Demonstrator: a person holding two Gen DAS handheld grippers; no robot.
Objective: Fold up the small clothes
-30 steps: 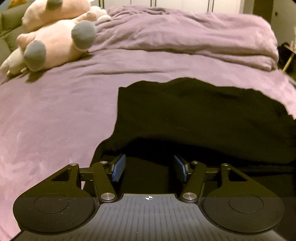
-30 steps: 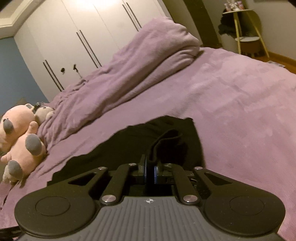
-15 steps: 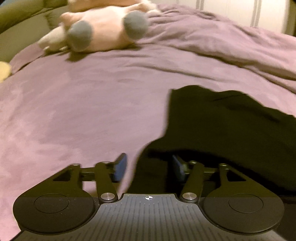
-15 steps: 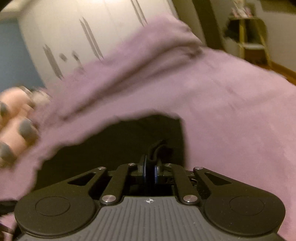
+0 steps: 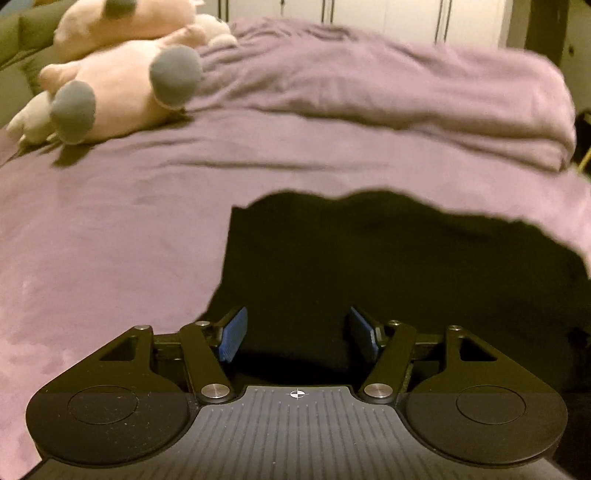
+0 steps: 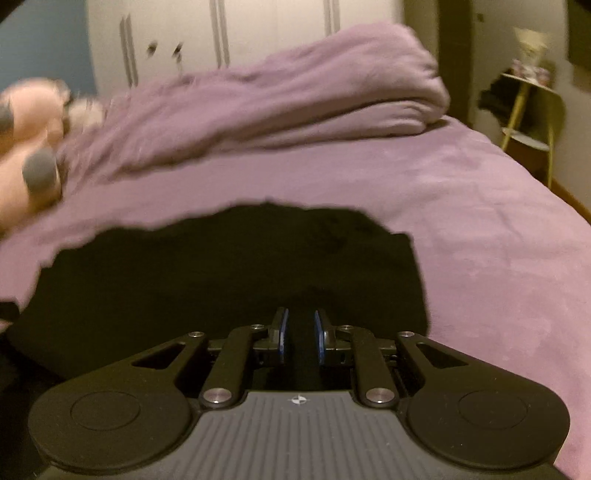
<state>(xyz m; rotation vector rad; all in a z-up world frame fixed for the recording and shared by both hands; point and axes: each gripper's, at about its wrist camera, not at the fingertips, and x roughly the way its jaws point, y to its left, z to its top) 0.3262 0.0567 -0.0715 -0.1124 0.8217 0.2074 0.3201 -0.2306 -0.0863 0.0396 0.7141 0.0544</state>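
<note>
While I watch both wrist feeds, reading each from the jaws outward:

Left gripper (image 5: 295, 332): my jaws stand wide apart, released, with nothing between the blue pads (image 5: 232, 334). They hover low over the near left part of the cloth; I cannot tell whether they touch it.

Right gripper (image 6: 300, 334): my jaws are parted by a narrow gap, blue pads (image 6: 282, 334) facing each other. Only dark cloth shows behind the gap, and I cannot tell whether any of it sits between the pads, so I read them as released.

Black garment (image 5: 388, 266): it lies spread flat on the bed, directly ahead of both grippers. In the left view its left edge runs straight and its far edge is wavy. In the right view (image 6: 221, 273) its right edge drops steeply just beside my right jaws. Its colour is too dark to show folds.

Bed (image 5: 110, 240): a purple sheet, bare to the left of the garment in the left view and to the right of it in the right view.

Duvet (image 5: 406, 85): purple, bunched in a long roll across the far side of the bed, well apart from the garment.

Plush toys (image 5: 122, 88): pink with grey feet, lying at the far left beside the duvet.

Wardrobe (image 6: 258, 33): white doors behind the bed.

Side table (image 6: 528, 122): yellow-legged, far right, blurred.
</note>
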